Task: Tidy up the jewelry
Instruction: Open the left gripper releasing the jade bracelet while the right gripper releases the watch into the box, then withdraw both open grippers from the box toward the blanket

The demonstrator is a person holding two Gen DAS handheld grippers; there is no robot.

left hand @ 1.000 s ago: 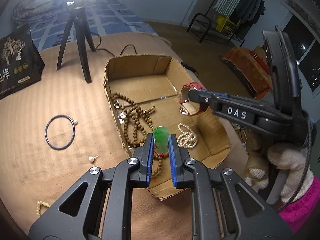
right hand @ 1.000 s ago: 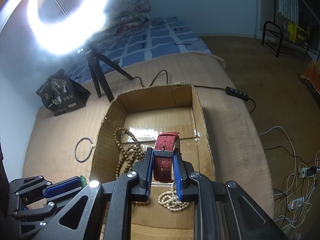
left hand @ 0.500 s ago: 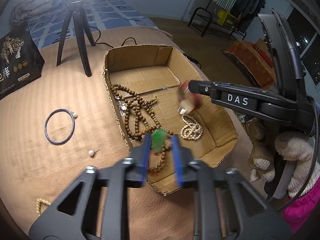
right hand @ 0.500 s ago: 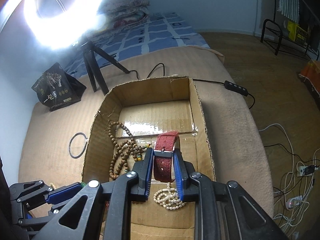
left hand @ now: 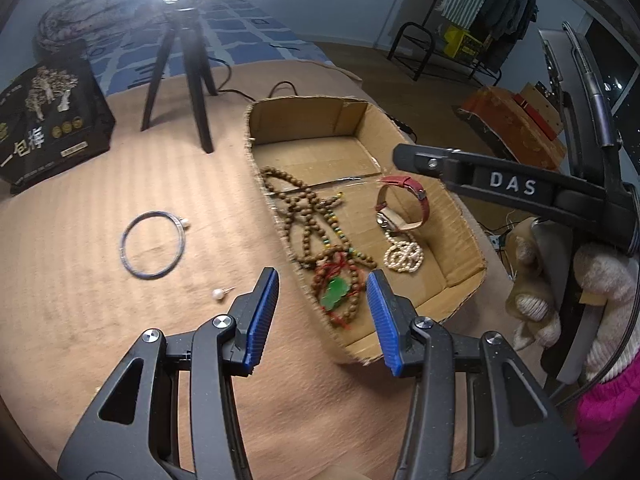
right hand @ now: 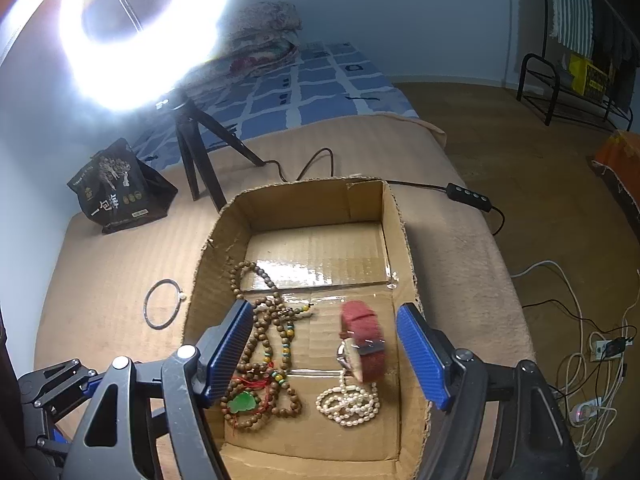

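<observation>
A cardboard box (left hand: 460, 216) (right hand: 224, 248) lies on the tan bedcover. Inside it are a wooden bead string (left hand: 304, 216) (right hand: 264, 320), a green pendant on red cord (left hand: 335, 294) (right hand: 242, 402), a pearl strand (left hand: 402, 256) (right hand: 348, 402) and a red-strap watch (left hand: 404, 204) (right hand: 364, 344). My left gripper (left hand: 322, 280) hangs above the pendant, its jaws opening and holding nothing. My right gripper (right hand: 326, 310) hangs above the watch, jaws opening wide, pads clear of it. A blue bangle (left hand: 152, 244) (right hand: 162, 308) and a pearl earring (left hand: 218, 294) lie left of the box.
A black tripod (left hand: 192, 80) with a ring light and a black bag (left hand: 48, 120) stand behind the box. A cable with an inline switch (right hand: 468, 196) runs off the bed's right edge, above floor wires. A hand in a fuzzy cream glove (left hand: 600, 272) holds the right gripper.
Both grippers went from shut to open. The green pendant dropped from the left one onto the beads in the box. The watch dropped from the right one beside the pearls.
</observation>
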